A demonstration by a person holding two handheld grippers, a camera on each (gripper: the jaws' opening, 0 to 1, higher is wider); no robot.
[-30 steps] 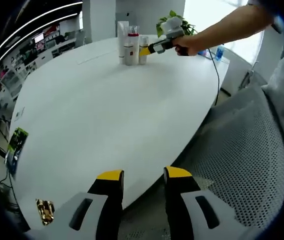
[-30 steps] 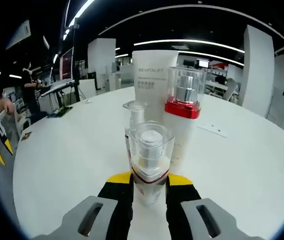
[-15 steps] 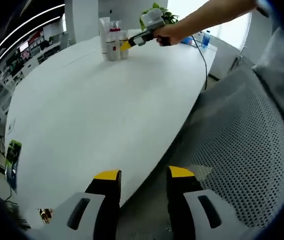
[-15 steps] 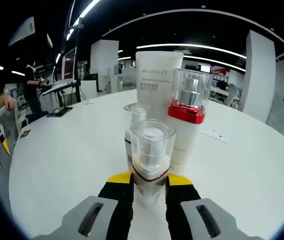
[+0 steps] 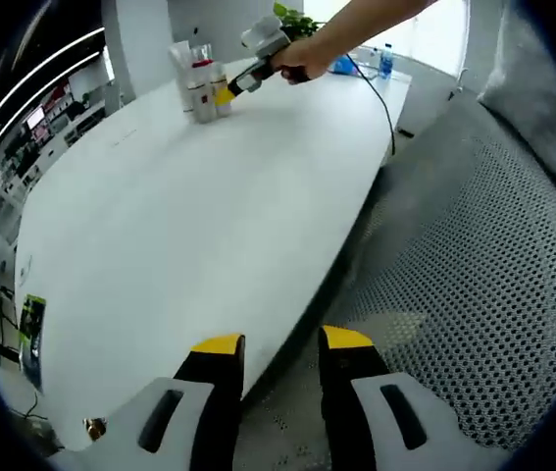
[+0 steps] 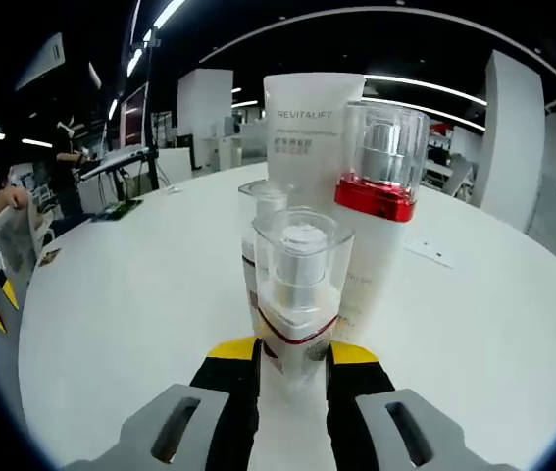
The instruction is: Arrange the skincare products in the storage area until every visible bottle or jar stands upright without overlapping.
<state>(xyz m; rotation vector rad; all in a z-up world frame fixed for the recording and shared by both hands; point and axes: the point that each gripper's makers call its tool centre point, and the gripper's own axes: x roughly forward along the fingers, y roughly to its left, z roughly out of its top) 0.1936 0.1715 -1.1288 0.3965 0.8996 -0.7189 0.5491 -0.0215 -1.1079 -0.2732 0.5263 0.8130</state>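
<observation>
Right gripper view: right gripper pinches a small clear-capped pump bottle at lower centre, standing upright on the white table. Just behind stand a red-collared pump bottle, a white tube and another small bottle, all upright. Left gripper view: left gripper at bottom, jaws spread and holding nothing, over the table edge; bottle cluster at upper left.

"REVITALIFT" printed on white tube in right gripper view; smaller lines under it unreadable.
</observation>
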